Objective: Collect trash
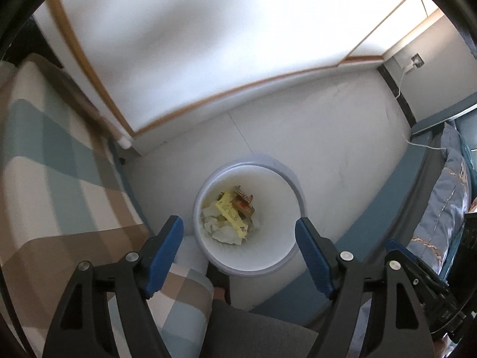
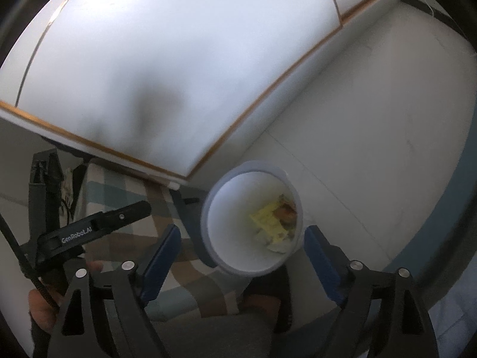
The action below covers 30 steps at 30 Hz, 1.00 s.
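Observation:
A white round bin (image 1: 286, 256) stands on the pale floor below both grippers. Inside it lie crumpled white paper (image 1: 226, 234), a yellow wrapper (image 1: 231, 211) and a brown piece (image 1: 243, 204). My left gripper (image 1: 240, 222) hangs over the bin's mouth, jaws wide apart, nothing between them. In the right wrist view the same bin (image 2: 238, 256) shows with the yellow wrapper (image 2: 269, 220) inside. My right gripper (image 2: 241, 234) is open above it and holds nothing. The left gripper's black body (image 2: 89, 229) shows at the left of that view.
A checked beige and teal cushion (image 1: 59, 155) lies at the left. A white cabinet with wooden trim (image 1: 184, 53) stands behind the bin. A bed with blue bedding (image 1: 447, 197) is at the right. A person's foot in a dark shoe (image 1: 219, 280) stands beside the bin.

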Tool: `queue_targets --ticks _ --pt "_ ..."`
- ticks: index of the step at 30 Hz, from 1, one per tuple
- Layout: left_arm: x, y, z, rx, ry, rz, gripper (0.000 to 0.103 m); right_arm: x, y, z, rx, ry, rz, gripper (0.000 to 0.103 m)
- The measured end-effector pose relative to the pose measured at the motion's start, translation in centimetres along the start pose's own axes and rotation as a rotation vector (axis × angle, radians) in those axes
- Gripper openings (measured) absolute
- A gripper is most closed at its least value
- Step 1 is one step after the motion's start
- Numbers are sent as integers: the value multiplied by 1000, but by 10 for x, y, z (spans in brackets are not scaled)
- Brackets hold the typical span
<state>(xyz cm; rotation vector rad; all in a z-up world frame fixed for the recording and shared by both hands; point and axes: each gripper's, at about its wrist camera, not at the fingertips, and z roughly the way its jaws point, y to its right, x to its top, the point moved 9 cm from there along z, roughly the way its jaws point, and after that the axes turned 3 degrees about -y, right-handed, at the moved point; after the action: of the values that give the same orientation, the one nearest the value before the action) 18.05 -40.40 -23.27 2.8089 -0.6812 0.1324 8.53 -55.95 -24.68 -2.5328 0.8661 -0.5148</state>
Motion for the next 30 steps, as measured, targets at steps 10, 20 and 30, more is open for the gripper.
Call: queue_targets --ticks 10,20,30 --pt "-7 -3 -47 2 77 -27 75 -1 -31 -28 7 38 -50 100" --pt "-14 -6 -76 6 147 -42 75 -9 -54 -53 7 66 -104 100" --pt "-22 -4 -88 6 178 -32 75 -12 -63 -64 8 90 -120 100"
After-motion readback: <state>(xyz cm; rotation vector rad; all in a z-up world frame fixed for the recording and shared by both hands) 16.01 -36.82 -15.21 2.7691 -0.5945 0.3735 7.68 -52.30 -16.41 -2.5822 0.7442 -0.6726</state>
